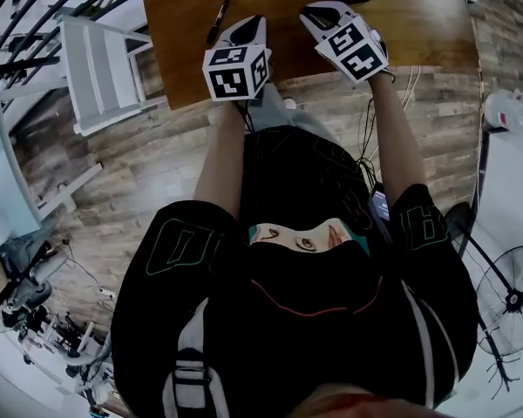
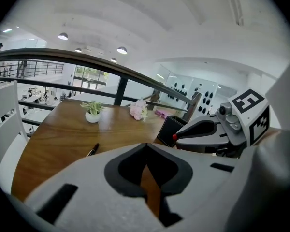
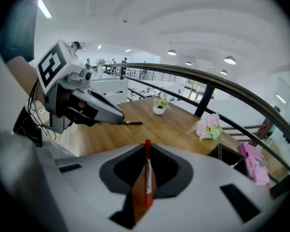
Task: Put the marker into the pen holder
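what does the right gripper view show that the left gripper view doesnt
Only the right gripper view: the red marker along its length, clamped in the right gripper, and the left gripper seen from the side.

Only the left gripper view: the left gripper's own jaws, together with nothing between them, and the right gripper from outside with just the marker's red tip poking out.

Both: the wooden table, the black pen lying on it, the potted plant, the pink flowers and the black pen holder.
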Demonstrator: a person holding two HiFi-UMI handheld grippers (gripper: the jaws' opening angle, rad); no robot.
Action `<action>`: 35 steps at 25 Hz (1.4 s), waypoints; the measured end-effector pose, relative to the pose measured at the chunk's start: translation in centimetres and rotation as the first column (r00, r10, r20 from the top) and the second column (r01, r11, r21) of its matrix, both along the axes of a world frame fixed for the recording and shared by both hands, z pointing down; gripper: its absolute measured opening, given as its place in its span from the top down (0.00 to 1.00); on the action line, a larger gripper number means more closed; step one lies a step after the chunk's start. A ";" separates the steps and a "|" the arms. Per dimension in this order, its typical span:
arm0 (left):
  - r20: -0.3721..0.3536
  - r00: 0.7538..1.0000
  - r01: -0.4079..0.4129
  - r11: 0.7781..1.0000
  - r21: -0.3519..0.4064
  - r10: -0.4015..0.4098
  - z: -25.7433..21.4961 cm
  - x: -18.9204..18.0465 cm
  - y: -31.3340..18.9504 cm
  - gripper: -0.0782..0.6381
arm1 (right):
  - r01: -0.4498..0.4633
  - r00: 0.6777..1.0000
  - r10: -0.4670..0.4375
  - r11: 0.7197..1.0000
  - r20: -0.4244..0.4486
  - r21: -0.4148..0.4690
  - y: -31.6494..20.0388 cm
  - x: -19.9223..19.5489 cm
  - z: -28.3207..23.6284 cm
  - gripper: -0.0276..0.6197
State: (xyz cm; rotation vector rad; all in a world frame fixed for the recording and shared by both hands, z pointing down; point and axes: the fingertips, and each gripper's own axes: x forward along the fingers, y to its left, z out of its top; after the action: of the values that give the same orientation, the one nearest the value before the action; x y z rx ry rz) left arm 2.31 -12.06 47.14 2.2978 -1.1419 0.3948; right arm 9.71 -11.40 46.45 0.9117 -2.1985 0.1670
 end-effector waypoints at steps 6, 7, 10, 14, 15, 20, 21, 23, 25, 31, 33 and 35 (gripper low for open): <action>-0.007 0.998 -0.057 0.998 0.037 0.057 -2.1 2.8 -0.6 0.88 | -0.134 0.987 0.129 0.990 0.096 0.051 -0.7 3.2 -2.2 0.89; -0.008 0.998 -0.066 0.997 0.042 0.066 -2.4 3.2 -0.7 0.88 | -0.153 0.983 0.147 0.987 0.115 0.052 -0.7 3.5 -2.7 0.89; -0.008 0.996 -0.092 0.994 0.062 0.092 -3.3 4.4 -1.0 0.88 | -0.216 0.962 0.204 0.975 0.184 0.051 -0.9 4.7 -3.9 0.89; -0.006 0.992 -0.123 0.989 0.084 0.124 -4.4 5.8 -1.4 0.88 | -0.306 0.918 0.281 0.951 0.281 0.051 -1.4 6.6 -5.4 0.89; -0.005 0.991 -0.131 0.987 0.088 0.132 -4.6 6.2 -1.5 0.88 | -0.324 0.907 0.295 0.945 0.301 0.051 -1.4 7.0 -5.8 0.89; 0.000 0.985 -0.170 0.979 0.116 0.171 -6.0 8.4 -1.9 0.88 | -0.389 0.856 0.337 0.919 0.392 0.059 -1.7 9.1 -8.0 0.89; 0.001 0.984 -0.176 0.977 0.120 0.177 -6.2 8.8 -2.0 0.88 | -0.401 0.843 0.345 0.915 0.414 0.055 -1.8 9.4 -8.3 0.89; 0.002 0.982 -0.189 0.974 0.128 0.190 -6.6 9.4 -2.0 0.88 | -0.427 0.813 0.362 0.903 0.455 0.043 -1.9 10.0 -8.8 0.89; 0.006 0.978 -0.205 0.969 0.134 0.206 -6.9 10.0 -2.1 0.88 | -0.454 0.787 0.380 0.890 0.486 0.038 -1.9 10.8 -9.2 0.89; 0.020 0.973 -0.232 0.962 0.147 0.232 -7.7 11.2 -2.8 0.88 | -0.529 0.706 0.423 0.848 0.568 0.026 -2.5 13.3 -10.6 0.89; 0.022 0.971 -0.239 0.960 0.149 0.238 -7.8 11.7 -3.0 0.88 | -0.552 0.680 0.435 0.834 0.590 0.022 -2.6 14.1 -11.2 0.89; 0.026 0.969 -0.248 0.957 0.151 0.247 -7.9 12.1 -3.3 0.88 | -0.571 0.658 0.441 0.820 0.610 0.024 -3.0 14.8 -11.8 0.89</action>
State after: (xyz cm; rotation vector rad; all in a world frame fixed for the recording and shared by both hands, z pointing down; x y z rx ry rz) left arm 14.43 -15.35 39.19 2.5871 -0.9165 0.4204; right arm 24.55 -14.36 34.62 1.8049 -2.4691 0.5539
